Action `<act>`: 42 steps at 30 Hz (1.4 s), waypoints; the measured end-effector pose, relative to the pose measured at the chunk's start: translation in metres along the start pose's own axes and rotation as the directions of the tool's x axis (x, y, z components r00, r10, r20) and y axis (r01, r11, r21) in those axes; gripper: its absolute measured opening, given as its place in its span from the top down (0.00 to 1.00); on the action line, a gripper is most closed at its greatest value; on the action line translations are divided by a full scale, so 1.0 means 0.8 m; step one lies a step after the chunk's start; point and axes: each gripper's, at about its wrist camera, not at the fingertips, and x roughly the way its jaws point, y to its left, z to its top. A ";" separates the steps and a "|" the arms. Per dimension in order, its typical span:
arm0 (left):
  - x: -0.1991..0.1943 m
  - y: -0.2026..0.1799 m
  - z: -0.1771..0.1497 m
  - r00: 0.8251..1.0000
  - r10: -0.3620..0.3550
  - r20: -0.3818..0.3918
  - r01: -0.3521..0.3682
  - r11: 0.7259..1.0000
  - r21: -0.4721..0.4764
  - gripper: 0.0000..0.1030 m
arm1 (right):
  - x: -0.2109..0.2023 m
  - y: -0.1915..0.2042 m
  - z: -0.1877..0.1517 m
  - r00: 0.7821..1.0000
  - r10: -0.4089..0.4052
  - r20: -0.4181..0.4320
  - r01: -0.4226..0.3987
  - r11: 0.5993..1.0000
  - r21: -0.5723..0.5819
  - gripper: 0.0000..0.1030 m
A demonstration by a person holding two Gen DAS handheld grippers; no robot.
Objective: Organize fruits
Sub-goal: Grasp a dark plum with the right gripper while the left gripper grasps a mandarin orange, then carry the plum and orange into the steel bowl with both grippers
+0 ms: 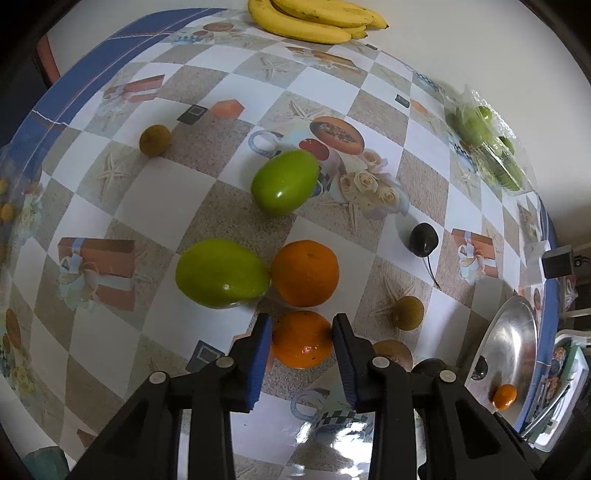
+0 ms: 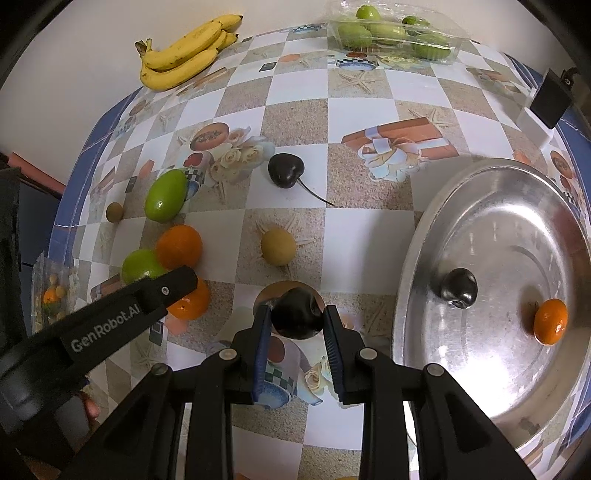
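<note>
My left gripper (image 1: 302, 325) has its fingers on both sides of a small orange (image 1: 302, 340) on the checked tablecloth; whether the pads press it I cannot tell. A second orange (image 1: 305, 272) and two green fruits (image 1: 221, 272) (image 1: 284, 182) lie just beyond. My right gripper (image 2: 297, 316) is closed on a dark cherry (image 2: 297, 313) beside the metal tray (image 2: 491, 206). The tray holds another dark cherry (image 2: 458, 288) and a small orange (image 2: 550, 321). A stemmed cherry (image 2: 284, 170) and a tan round fruit (image 2: 277, 246) lie ahead of the right gripper.
A banana bunch (image 2: 184, 51) lies at the table's far edge by the wall. A clear plastic box of green fruits (image 2: 395, 33) sits at the far right. A small brown fruit (image 1: 155, 140) lies left. A plastic bag of small fruits (image 2: 51, 291) is at the left edge.
</note>
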 end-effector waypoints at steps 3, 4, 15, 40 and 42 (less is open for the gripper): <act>0.000 -0.003 0.000 1.000 0.007 0.003 -0.007 1.000 0.007 0.65 | -0.002 -0.001 0.001 1.000 0.002 0.003 -0.002 1.000 0.005 0.71; 0.000 -0.005 -0.001 1.000 0.009 0.005 -0.009 1.000 0.011 0.65 | -0.003 -0.002 0.001 1.000 0.006 0.004 -0.006 1.000 0.007 0.71; -0.008 -0.002 0.000 1.000 -0.012 0.024 0.012 1.000 -0.009 0.67 | -0.015 -0.010 0.002 0.999 0.036 0.022 -0.037 0.999 0.037 0.71; -0.047 -0.100 -0.037 0.988 -0.126 0.084 0.108 0.975 0.194 0.67 | -0.065 -0.141 0.005 0.992 -0.055 0.118 0.016 0.950 0.311 0.71; -0.048 -0.114 -0.045 0.988 -0.132 0.081 0.111 0.968 0.225 0.67 | -0.070 -0.153 0.004 0.990 -0.069 0.125 0.023 0.941 0.337 0.71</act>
